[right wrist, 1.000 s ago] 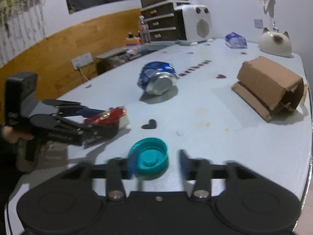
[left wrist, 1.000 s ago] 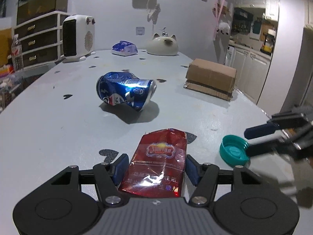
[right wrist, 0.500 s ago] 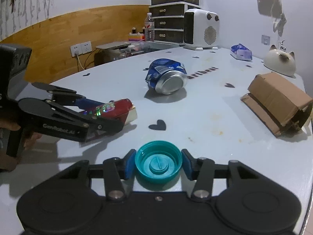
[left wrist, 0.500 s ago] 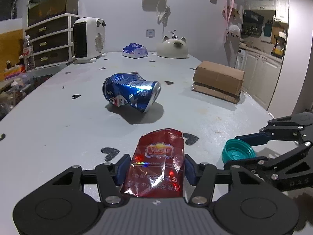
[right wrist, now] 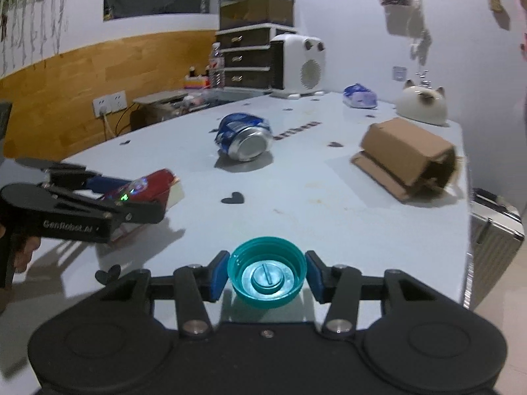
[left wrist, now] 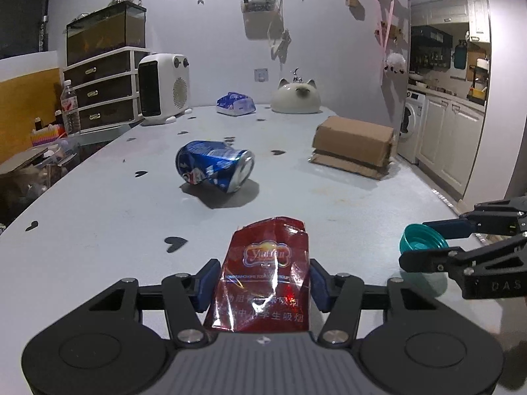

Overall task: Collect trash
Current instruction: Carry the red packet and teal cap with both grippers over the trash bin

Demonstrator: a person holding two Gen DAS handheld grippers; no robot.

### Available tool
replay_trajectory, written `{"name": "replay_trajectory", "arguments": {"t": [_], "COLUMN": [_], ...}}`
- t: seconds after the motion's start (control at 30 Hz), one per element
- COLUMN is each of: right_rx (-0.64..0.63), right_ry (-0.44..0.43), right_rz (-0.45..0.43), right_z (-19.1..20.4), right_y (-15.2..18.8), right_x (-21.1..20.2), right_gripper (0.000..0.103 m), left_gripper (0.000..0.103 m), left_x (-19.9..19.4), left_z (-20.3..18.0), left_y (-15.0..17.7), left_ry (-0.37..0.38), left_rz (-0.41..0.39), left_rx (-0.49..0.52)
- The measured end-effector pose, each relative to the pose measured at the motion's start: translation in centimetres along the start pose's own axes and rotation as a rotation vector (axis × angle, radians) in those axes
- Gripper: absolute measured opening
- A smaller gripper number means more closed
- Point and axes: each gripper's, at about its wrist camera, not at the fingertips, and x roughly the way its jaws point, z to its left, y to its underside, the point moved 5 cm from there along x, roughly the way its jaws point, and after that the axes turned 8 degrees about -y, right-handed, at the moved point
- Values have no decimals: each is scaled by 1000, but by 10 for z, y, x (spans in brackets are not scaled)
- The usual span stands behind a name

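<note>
My left gripper [left wrist: 263, 283] is shut on a crumpled red cigarette pack [left wrist: 266, 273] and holds it above the grey table [left wrist: 98, 217]; the pack also shows in the right wrist view [right wrist: 154, 187]. My right gripper [right wrist: 266, 279] is shut on a teal plastic lid [right wrist: 266, 276], lifted off the table; the lid also shows in the left wrist view [left wrist: 418, 240]. A crushed blue can [left wrist: 215, 169] lies on its side mid-table, also in the right wrist view [right wrist: 245, 140]. A cardboard box [left wrist: 354, 144] lies at the right.
At the far end stand a white heater [left wrist: 163, 87], a blue tissue pack [left wrist: 235, 103] and a white cat-shaped pot [left wrist: 296, 98]. Drawers with a fish tank [left wrist: 102, 89] stand left of the table. A metal suitcase [right wrist: 494, 240] stands beside the table's right edge.
Both grippers have risen from the table, the left with the red pack and the right with the teal lid, which it closed on during this second. The can and box have not moved.
</note>
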Motion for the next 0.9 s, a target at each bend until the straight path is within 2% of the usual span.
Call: {"name": "replay_trajectory", "arguments": {"t": [0.53, 0.77, 0.9], "right_rx": [73, 94, 116], "right_ry": [88, 132, 160], "right_rz": [-119, -170, -187], "right_z": [-17, -31, -43], "right_y": [25, 39, 52], "right_x": [-98, -149, -176], "right_gripper": [50, 50, 50], "left_gripper": [57, 56, 56], "left_x": [-69, -89, -98], "left_z": [-68, -111, -145], "left_y": [5, 4, 4], "left_ry": [18, 58, 106], "left_rz": [-71, -94, -101], "left_rx": [-21, -12, 2]}}
